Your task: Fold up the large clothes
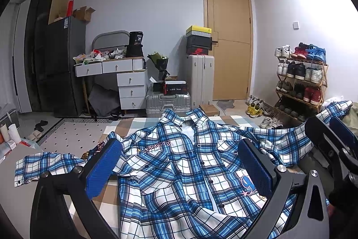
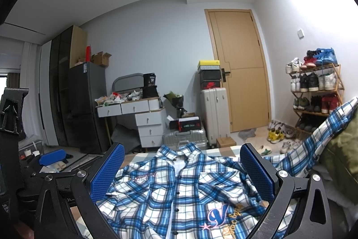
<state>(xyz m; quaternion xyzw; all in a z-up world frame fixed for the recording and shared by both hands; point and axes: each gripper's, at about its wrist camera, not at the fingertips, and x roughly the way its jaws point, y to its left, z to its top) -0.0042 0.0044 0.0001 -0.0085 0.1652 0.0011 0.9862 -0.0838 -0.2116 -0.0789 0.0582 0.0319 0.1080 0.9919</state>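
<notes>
Shirt (image 1: 179,171), blue/white plaid, lying front-up & buttoned on checked bedspread (image 1: 223,121), collar toward far edge, wrinkled. One sleeve spread out flat to left (image 1: 44,163), other trailing off to right, draped up over olive-green fabric (image 2: 342,149). Embroidered lettering on chest, star + letter patch near hem.

L gripper (image 1: 183,169) above shirt front, blue pads (image 1: 103,167) wide apart, nothing between them. R gripper (image 2: 182,174) likewise over shirt, pads spread wide, holding nothing; seen also at right edge of left view.

Beyond bed: patterned rug (image 1: 73,136), suitcases (image 1: 201,80), stacked shoe boxes, white drawer desk (image 1: 129,82), dark fridge, wooden door (image 1: 230,42), shoe rack (image 1: 302,82) at right.
</notes>
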